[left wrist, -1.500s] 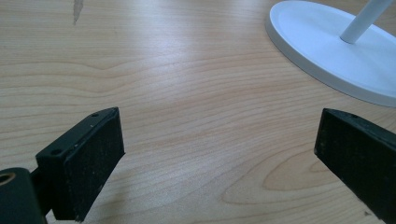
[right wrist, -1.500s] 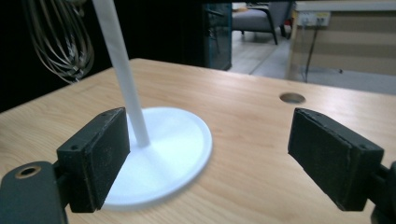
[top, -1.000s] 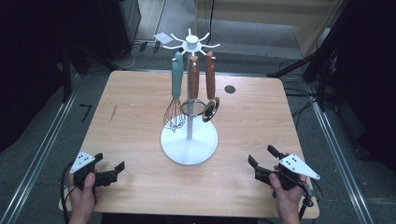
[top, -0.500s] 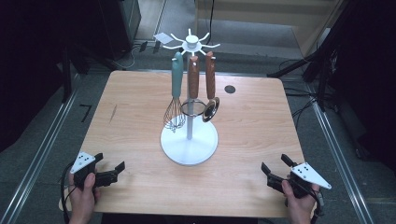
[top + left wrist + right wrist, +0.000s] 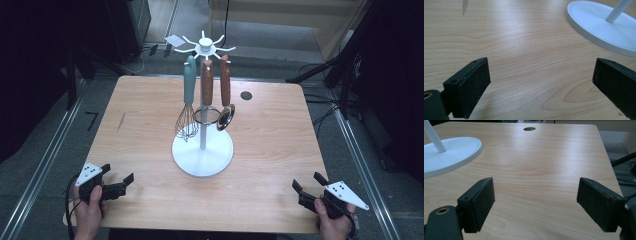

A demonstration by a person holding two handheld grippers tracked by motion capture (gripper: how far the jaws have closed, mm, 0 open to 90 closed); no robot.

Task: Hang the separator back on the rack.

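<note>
A white utensil stand (image 5: 202,152) rises from a round base at the middle of the wooden table (image 5: 140,115). From its top hooks hang a teal-handled whisk (image 5: 188,102), a brown-handled utensil (image 5: 206,85) and a brown-handled ladle (image 5: 225,112). My left gripper (image 5: 119,184) rests at the table's near left corner, open, with bare wood between its jaws. My right gripper (image 5: 307,186) sits at the near right corner, also open and holding nothing. The stand's base (image 5: 604,30) shows at upper right in the left gripper view, and the same base (image 5: 449,153) at upper left in the right gripper view.
A round cable hole (image 5: 245,95) lies in the table behind the stand, right of centre; the hole (image 5: 529,129) also appears far ahead in the right gripper view. A small dark mark (image 5: 121,121) streaks the wood at left. Dark floor, rails and cables surround the table.
My right gripper has drawn back toward the near right corner of the table and a little to the right. The left gripper and the stand have stayed put.
</note>
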